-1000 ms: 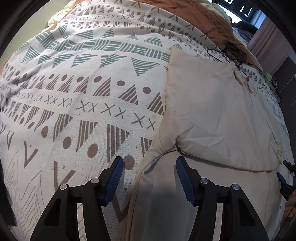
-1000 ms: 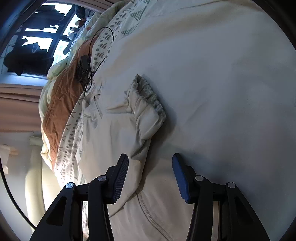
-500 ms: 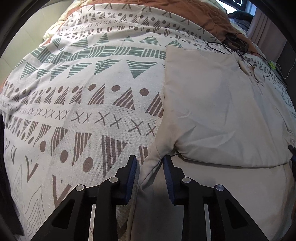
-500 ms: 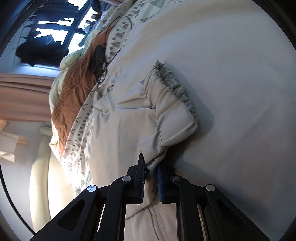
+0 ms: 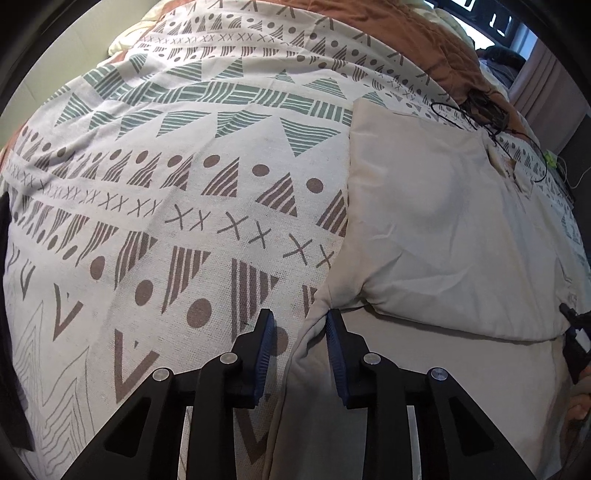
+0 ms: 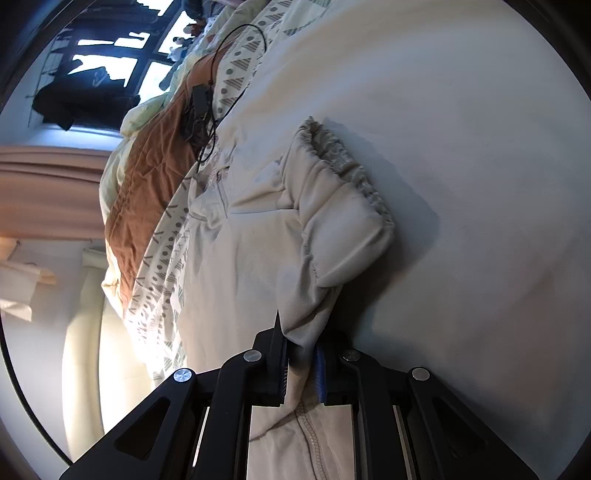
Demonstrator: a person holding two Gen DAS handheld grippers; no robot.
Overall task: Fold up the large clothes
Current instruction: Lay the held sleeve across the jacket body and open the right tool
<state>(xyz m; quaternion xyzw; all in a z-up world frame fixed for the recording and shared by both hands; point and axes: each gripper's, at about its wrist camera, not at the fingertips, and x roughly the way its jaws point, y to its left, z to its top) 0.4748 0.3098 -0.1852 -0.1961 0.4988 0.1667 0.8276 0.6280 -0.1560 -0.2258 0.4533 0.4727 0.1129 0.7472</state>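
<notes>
A large cream garment (image 5: 443, 229) lies spread on a patterned bedspread (image 5: 184, 184), its upper part folded over the lower. My left gripper (image 5: 299, 332) is shut on the garment's left edge, where the fold's creases meet; the fabric bunches against the right pad. In the right wrist view the garment (image 6: 240, 258) has a sleeve with a gathered cuff (image 6: 347, 206) lying across it. My right gripper (image 6: 299, 350) is shut on a pinch of fabric just below that sleeve. The right gripper (image 5: 570, 332) also shows at the left wrist view's right edge, at the fold's other end.
A brown blanket (image 5: 406, 33) covers the far end of the bed. A black cable with a small device (image 6: 199, 107) lies by the garment's far end. A window (image 6: 110, 55) and curtain (image 6: 44, 177) are beyond the bed. A person's hand (image 5: 580, 402) shows at the right edge.
Both grippers stood open a second ago and have since shut on the garment, the left on its edge fold, the right after moving in under the cuffed sleeve.
</notes>
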